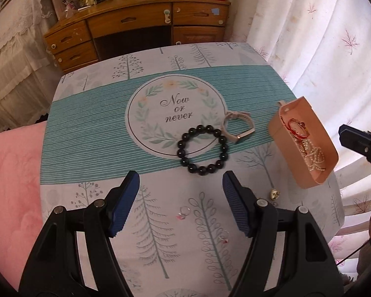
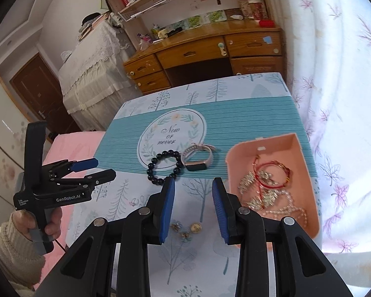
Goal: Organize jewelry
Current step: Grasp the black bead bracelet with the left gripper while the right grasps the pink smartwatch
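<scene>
A black bead bracelet (image 1: 192,167) (image 2: 149,165) lies on the tablecloth, touching a pale fitness band (image 1: 244,135) (image 2: 197,165). To their right stands a pink box (image 1: 279,138) (image 2: 272,146) holding a red string bracelet (image 2: 269,186) and pearl and silver chains. Small rings (image 1: 183,212) (image 2: 135,201) and gold earrings (image 1: 274,194) (image 2: 195,227) lie nearer the front edge. My left gripper (image 1: 180,175) (image 2: 105,167) hovers open and empty, short of the bead bracelet. My right gripper (image 2: 193,182) is open and empty above the cloth, left of the box.
The table (image 1: 91,113) wears a teal cloth printed with trees. Pink bedding (image 1: 12,173) lies to its left. A wooden desk (image 1: 136,22) stands beyond it and a curtain (image 1: 321,37) hangs at the right. A hand in a cream knit sleeve (image 2: 14,242) holds the left gripper.
</scene>
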Tool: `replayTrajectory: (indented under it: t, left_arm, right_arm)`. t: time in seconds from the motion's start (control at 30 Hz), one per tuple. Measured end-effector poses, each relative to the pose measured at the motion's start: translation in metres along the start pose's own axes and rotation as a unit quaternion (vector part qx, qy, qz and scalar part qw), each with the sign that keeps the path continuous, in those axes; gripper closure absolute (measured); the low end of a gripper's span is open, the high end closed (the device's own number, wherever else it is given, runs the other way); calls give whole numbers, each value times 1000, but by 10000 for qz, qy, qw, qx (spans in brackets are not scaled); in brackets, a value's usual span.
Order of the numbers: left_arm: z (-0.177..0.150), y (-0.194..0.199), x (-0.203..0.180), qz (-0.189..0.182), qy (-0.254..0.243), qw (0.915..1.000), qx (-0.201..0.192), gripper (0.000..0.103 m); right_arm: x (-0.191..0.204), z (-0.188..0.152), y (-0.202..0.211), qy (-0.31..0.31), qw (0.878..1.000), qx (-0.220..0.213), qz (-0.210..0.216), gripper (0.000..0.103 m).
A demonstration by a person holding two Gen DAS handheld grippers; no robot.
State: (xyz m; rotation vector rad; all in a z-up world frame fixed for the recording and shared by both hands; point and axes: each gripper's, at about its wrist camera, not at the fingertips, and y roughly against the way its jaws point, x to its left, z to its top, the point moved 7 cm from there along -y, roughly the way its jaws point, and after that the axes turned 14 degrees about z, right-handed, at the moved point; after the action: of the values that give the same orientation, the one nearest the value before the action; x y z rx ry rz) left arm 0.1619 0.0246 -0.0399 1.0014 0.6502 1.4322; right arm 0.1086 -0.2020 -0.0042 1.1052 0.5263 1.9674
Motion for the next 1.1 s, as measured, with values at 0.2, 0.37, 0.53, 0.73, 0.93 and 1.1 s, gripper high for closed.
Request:
replayTrajectory:
  t: [0.2,0.37,0.53,0.73,0.93,1.1]
  left_arm:
    - [7,-31,-2,-43,-239,9994,246,36]
    - [11,-69,-18,-109,-486,9968,629,36]
    - [21,-109,-28,-32,-491,9938,1001,38]
    - [30,-135,-35,41,-475,9917,1196,41]
    - [29,-148,-41,150,-597,9896,1303,48]
    - [32,-152,-43,88,-486,9888,1410,63]
  right_arm:
    - [7,43,-41,233,9988,410,-151,70]
    - [-18,72,-102,284,9919,1224,-208,70]
    - [-56,74,-158,256,9808,1910,-312,70]
    - [-85,63,-208,574,9656,2460,-608,70]
    - [-96,62,-230,829,9578,2646,-759,70]
    - [-92,58,-234,1090,9539,2662,-860,89]
